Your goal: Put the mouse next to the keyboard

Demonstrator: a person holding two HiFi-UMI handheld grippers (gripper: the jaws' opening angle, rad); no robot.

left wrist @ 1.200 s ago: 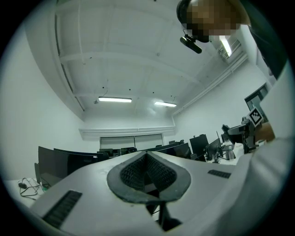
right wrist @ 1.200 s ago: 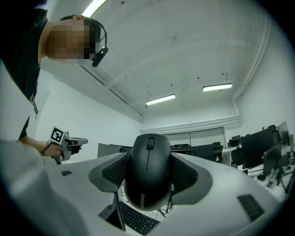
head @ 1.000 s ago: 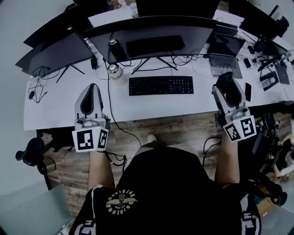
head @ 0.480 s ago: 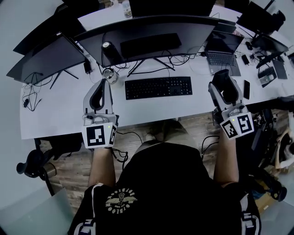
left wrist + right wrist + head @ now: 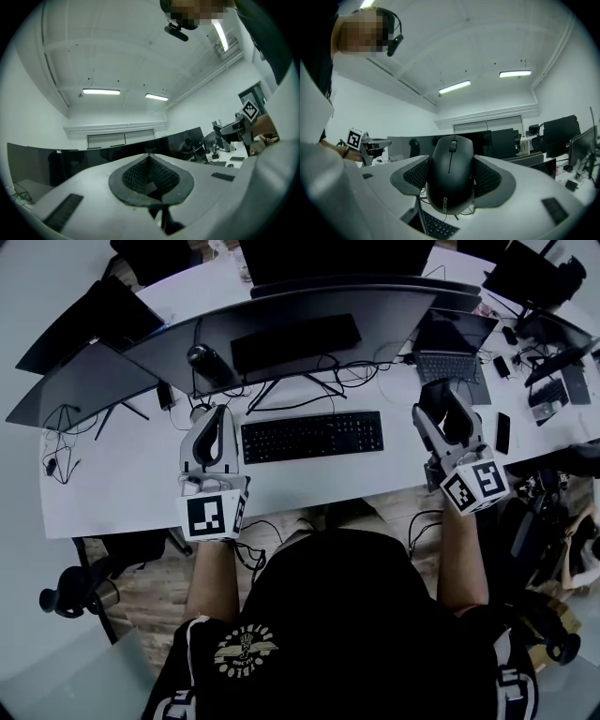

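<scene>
A black mouse sits upright between the pads of my right gripper, which is shut on its two sides. In the head view the right gripper hovers over the white desk, to the right of the black keyboard, with the mouse dark between its fingers. My left gripper is over the desk just left of the keyboard. Its pads meet with nothing between them, so it is shut and empty.
Curved monitors stand behind the keyboard on thin stand legs, with cables around them. A laptop and a phone lie at the right. A dark can stands behind the left gripper. The desk's front edge is near my body.
The left gripper has moved right and forward to the keyboard's left end. The right gripper with the mouse has moved a little left and farther over the desk.
</scene>
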